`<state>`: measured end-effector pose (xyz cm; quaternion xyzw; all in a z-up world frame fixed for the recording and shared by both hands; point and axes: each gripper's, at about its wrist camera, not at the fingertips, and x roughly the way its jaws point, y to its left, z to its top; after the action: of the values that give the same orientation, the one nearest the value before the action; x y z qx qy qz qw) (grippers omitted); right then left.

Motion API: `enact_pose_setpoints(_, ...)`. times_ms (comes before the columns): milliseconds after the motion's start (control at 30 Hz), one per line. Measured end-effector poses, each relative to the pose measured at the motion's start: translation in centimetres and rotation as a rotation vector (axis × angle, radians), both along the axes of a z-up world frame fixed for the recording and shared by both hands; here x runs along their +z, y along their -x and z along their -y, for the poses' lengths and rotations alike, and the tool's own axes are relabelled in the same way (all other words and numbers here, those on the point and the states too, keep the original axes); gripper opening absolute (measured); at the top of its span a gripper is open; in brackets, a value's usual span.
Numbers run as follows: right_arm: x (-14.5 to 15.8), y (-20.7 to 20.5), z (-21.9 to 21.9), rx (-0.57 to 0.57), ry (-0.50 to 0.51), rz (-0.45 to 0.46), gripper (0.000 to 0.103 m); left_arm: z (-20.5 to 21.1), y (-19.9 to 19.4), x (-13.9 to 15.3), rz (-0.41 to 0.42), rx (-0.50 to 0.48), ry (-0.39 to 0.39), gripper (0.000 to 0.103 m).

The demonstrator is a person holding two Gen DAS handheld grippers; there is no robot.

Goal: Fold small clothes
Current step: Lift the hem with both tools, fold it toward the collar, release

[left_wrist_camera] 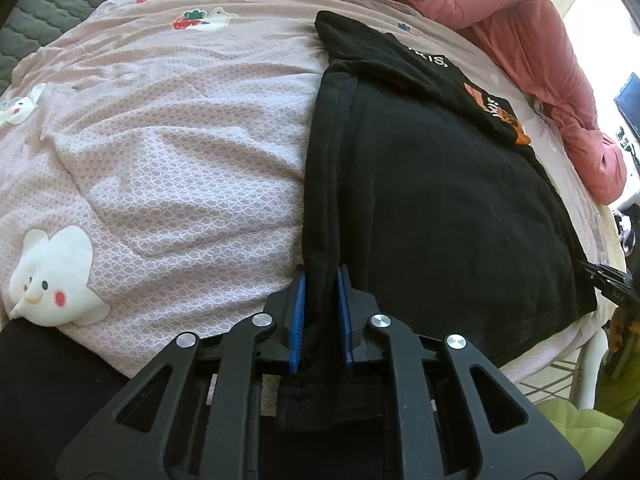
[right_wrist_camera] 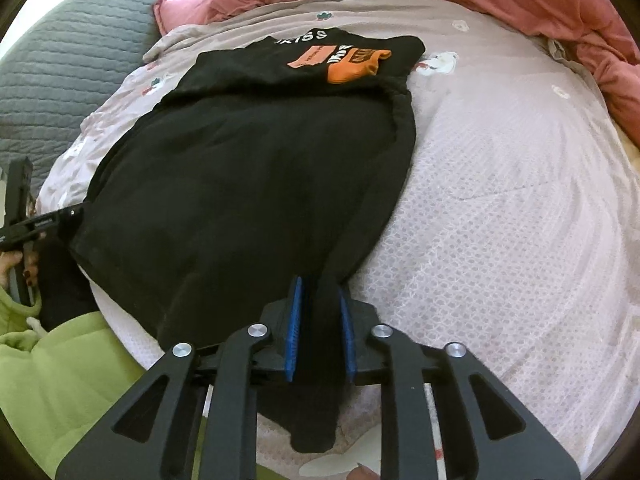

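A black garment point(left_wrist_camera: 448, 184) with an orange and white print lies flat on the pink patterned bedsheet point(left_wrist_camera: 180, 152). In the left wrist view my left gripper point(left_wrist_camera: 321, 276) is shut on the garment's near left corner, black cloth bunched between its blue pads point(left_wrist_camera: 298, 312). The right wrist view shows the same garment point(right_wrist_camera: 248, 192) from the other side. There my right gripper point(right_wrist_camera: 319, 286) is shut on the near right corner, a fold of cloth hanging down between the blue pads point(right_wrist_camera: 294, 328). The left gripper's black tip point(right_wrist_camera: 40, 226) shows at that view's left edge.
A pink quilted duvet point(left_wrist_camera: 520, 32) is heaped along the far side of the bed. A grey quilted cover point(right_wrist_camera: 76, 60) lies at the far left. A person's green sleeve point(right_wrist_camera: 64, 380) is near the bed's front edge point(left_wrist_camera: 556, 356).
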<state>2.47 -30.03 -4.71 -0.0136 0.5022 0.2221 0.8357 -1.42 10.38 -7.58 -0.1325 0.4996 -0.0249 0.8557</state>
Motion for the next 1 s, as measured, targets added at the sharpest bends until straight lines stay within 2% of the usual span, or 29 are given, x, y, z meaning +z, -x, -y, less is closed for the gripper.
enact_pose_setpoints(100,1.1,0.0,0.8,-0.010,-0.052,0.026,0.009,-0.2,0.2,0.7,0.020,0.010,0.004,0.003)
enact_pose_setpoints(300,4.4,-0.3,2.8,-0.043,-0.150,0.110,0.009,-0.9,0.5,4.2,0.108,0.031,0.027,0.002)
enact_pose_setpoints(467,5.9,-1.5,3.7,-0.079,-0.218,0.158,0.008,-1.3,-0.7,6.3,0.147,0.039,0.037,0.002)
enact_pose_setpoints(700,7.9,-3.4,3.7,-0.087,-0.257,0.226,0.008,-0.8,-3.5,8.8,0.184,0.055,0.000,0.002)
enact_pose_setpoints(1000,10.4,-6.8,4.0,-0.115,-0.253,0.324,0.008,-0.6,-7.6,11.5,0.219,0.082,-0.044,0.002)
